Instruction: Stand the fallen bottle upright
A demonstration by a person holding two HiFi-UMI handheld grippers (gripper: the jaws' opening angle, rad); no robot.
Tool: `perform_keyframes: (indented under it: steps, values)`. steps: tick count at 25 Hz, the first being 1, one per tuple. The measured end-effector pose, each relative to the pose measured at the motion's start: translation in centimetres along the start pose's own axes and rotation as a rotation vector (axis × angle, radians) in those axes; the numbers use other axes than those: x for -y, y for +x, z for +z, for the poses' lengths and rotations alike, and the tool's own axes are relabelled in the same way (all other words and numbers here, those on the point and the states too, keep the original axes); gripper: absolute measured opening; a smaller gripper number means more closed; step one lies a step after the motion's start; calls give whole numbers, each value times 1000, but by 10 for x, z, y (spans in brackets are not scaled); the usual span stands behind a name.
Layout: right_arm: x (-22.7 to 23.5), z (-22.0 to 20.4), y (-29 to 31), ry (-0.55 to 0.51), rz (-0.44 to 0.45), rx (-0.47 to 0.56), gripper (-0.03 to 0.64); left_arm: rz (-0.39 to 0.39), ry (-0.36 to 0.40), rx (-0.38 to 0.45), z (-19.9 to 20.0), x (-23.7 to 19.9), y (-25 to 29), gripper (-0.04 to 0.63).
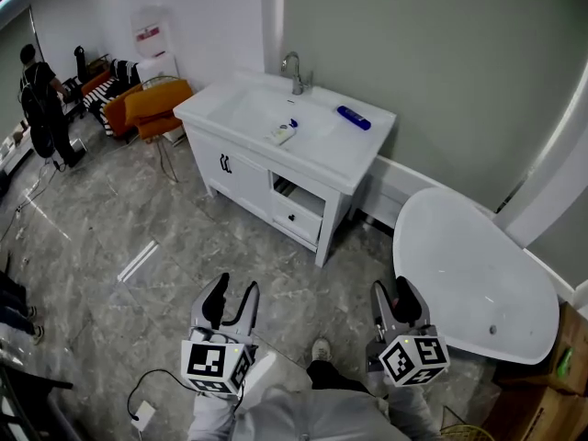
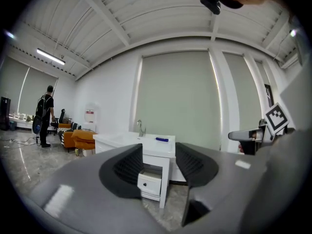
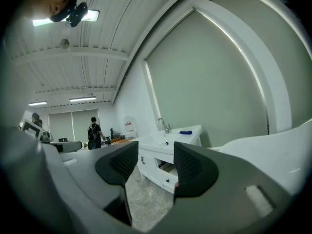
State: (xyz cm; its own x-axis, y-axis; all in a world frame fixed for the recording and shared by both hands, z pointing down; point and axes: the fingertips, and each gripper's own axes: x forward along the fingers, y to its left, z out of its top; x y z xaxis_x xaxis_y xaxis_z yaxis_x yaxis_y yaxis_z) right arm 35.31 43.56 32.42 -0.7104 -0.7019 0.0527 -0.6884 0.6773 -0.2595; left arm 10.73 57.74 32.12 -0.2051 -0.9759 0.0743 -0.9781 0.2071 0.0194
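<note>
Two empty tongs, well apart from the fallen bottle: approach step.
Left tongs (image 1: 235,289) and right tongs (image 1: 390,288) sit low in the head view, pointing level, jaws apart with nothing between them in either gripper view. The white bottle (image 1: 283,133) with a blue cap lies on its side on the white table (image 1: 363,150), at the front of the sink basin and near the faucet (image 1: 293,72). A blue item (image 1: 353,117), type unclear, lies apart to its right. Open floor separates tongs and table, so the task looks not begun. To do it well, likely: walk up to the table front and keep off the bathtub (image 1: 469,274) on the right. Set one tongs across the bottle body near the cap end and close firmly. Swing it base-down onto flat table top, not the sloped basin, and release only once it stands.
</note>
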Motion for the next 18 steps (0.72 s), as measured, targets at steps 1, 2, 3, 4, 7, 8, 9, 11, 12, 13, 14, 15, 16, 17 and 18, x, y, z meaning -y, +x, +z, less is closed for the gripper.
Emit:
perform_keyframes:
  steps: [1, 2, 3, 4, 7, 8, 9, 11, 12, 13, 14, 15, 16, 17, 18]
  values:
    - [7, 4, 13, 2, 5, 0, 224, 1, 4, 0, 3, 1, 15, 259]
    - [15, 7, 27, 3, 11, -3, 224, 1, 8, 2, 6, 3, 31, 259]
    - [22, 10, 40, 4, 17, -7, 224, 4, 10, 5, 10, 4, 46, 259]
    - [30, 13, 53, 6, 23, -13, 224, 7, 11, 8, 14, 6, 61, 259]
    - [50, 23, 88, 4, 43, -16, 224, 8, 17, 11, 23, 12, 103, 259]
    - [56, 27, 99, 0, 49, -11, 224, 6, 20, 10, 23, 14, 115, 259]
    - [63, 30, 109, -3, 54, -7, 224, 5, 22, 8, 23, 16, 127, 259]
    - [74, 33, 127, 1, 62, -2, 224, 4, 24, -5, 20, 20, 148, 259]
    - [79, 34, 134, 7, 65, -2, 224, 3, 26, -15, 19, 21, 157, 259]
    - [83, 35, 141, 12, 67, -3, 224, 0, 29, -23, 19, 23, 166, 259]
    - [88, 35, 146, 16, 66, -5, 224, -4, 33, -28, 20, 25, 175, 259]
    - [93, 35, 152, 21, 62, -8, 224, -8, 36, -30, 21, 26, 184, 259]
    - [99, 34, 158, 27, 56, -11, 224, -13, 40, -32, 22, 27, 193, 259]
    - [105, 33, 165, 35, 49, -13, 224, -19, 44, -34, 22, 27, 203, 259]
    - [111, 32, 171, 42, 41, -14, 224, -25, 48, -37, 22, 27, 213, 259]
